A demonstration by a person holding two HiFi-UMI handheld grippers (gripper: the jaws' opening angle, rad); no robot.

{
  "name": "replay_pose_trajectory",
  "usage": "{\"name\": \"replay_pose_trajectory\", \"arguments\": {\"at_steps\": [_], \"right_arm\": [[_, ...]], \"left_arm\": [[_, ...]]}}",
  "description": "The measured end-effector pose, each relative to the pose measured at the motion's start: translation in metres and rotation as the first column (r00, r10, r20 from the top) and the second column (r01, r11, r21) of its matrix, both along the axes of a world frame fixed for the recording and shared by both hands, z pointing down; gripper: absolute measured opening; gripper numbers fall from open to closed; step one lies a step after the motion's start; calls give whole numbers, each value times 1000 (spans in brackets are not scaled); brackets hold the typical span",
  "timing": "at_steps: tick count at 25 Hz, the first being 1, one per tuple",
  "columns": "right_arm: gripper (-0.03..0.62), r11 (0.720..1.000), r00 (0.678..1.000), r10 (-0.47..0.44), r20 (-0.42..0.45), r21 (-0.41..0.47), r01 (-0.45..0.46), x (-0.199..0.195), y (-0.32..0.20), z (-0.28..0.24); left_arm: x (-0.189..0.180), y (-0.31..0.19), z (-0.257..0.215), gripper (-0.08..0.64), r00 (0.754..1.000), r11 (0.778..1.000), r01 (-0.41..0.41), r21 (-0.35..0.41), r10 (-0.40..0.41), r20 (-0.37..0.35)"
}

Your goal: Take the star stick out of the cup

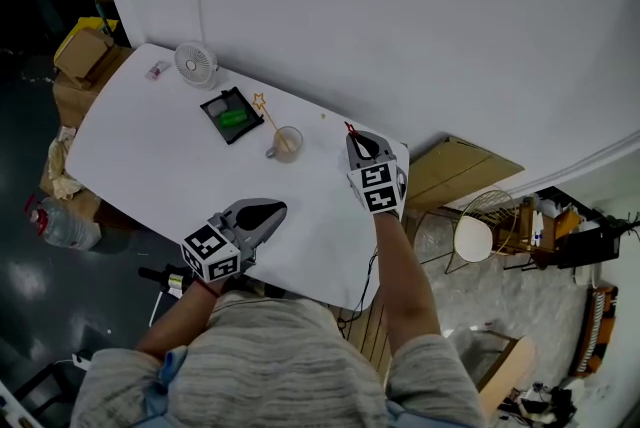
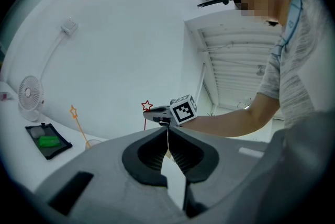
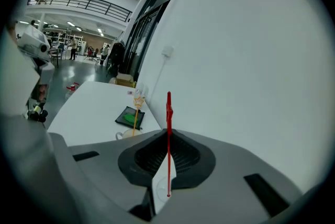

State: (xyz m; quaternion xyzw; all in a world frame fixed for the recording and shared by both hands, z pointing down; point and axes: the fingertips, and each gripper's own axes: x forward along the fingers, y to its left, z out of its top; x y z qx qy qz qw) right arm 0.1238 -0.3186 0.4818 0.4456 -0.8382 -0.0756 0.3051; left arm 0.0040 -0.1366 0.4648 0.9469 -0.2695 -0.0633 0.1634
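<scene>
- The red star stick [image 3: 168,113] is pinched between the pressed-together jaws of the right gripper [image 1: 357,140]. It is held roughly upright, star end up, with its lower end showing below the pads, and it is clear of the cup [image 1: 288,144].
- The right gripper is seen over the right end of the white table [image 1: 140,156], close to the far edge that runs along the wall [image 1: 420,26]. The cup stands just to its left and apart from it.
- A yellow star stick [image 1: 264,108] is seen leaning in the cup, its star tilted toward the black tray [image 1: 212,106]. The tray lies just beside the cup and carries a green object [image 1: 232,118].
- The left gripper [image 2: 168,131] is seen with its jaws pressed together and nothing between them. It is held over the table's near edge, well apart from the cup.
- A small white fan [image 1: 196,63] is placed near the far edge, beyond the tray. A small item [image 1: 157,70] that cannot be made out lies to its left.
- Open tabletop is seen across the middle and left of the table, between the near edge and the tray. The far side is closed off by the wall.
- Past the table's right end, a cardboard piece [image 1: 455,171] and a round-seated chair [image 1: 476,238] are seen on the floor.
- Past the left end, cardboard boxes [image 1: 85,51] and a water bottle [image 1: 68,224] are seen.
</scene>
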Motion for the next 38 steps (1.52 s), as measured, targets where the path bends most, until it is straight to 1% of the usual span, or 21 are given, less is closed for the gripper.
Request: {"name": "replay_pose_trajectory", "arguments": {"at_steps": [6,9,11,14,16,18,20,22,23,25,28,29,31,33,36,38], "right_arm": [[15,999,994,-7,112,52,1,7,29,-42],[15,999,984,2,179,43,-10,14,43,-55],[15,1000,978,10,206,27,-16,19,50,-56],[15,999,968,30,249,-32,-22,25,63,-46],[15,994,954,58,295,-107,-28,28,73,-31],[15,978,934,100,343,-205,-29,31,81,-8],[15,948,910,151,387,-317,-22,33,90,17],[15,905,887,201,416,-426,-6,34,100,43],[15,878,876,225,427,-478,8,33,104,55],[15,817,847,277,453,-576,40,32,112,80],[15,723,785,384,487,-687,73,33,121,112],[15,695,767,416,489,-715,78,33,123,121],[15,649,746,461,481,-756,87,35,127,138],[15,612,725,498,476,-785,96,35,129,152],[15,554,674,571,469,-826,104,37,128,172],[15,521,652,609,452,-848,102,39,127,186]], "left_arm": [[3,0,-1,15,1000,1000,-14,2,14,-3],[6,1,-3,15,1000,1000,-22,6,22,-4],[9,0,-3,15,1000,1000,-29,7,29,-4],[11,1,-4,15,999,999,-37,8,37,-2],[12,3,-4,15,999,999,-41,8,41,1],[12,2,-3,15,999,999,-42,7,42,3],[13,2,-3,15,999,999,-46,7,46,7],[14,3,-2,15,999,999,-51,6,51,13],[15,3,-1,15,998,999,-53,6,53,16],[17,3,1,15,998,998,-59,4,59,22],[18,4,2,15,997,998,-64,0,64,31],[19,5,2,15,997,998,-66,-1,66,33],[20,5,3,15,997,998,-69,-3,69,39],[20,6,5,15,997,998,-70,-6,70,45],[22,6,6,15,996,997,-71,-11,72,50],[23,6,7,15,996,997,-75,-14,76,54]]}}
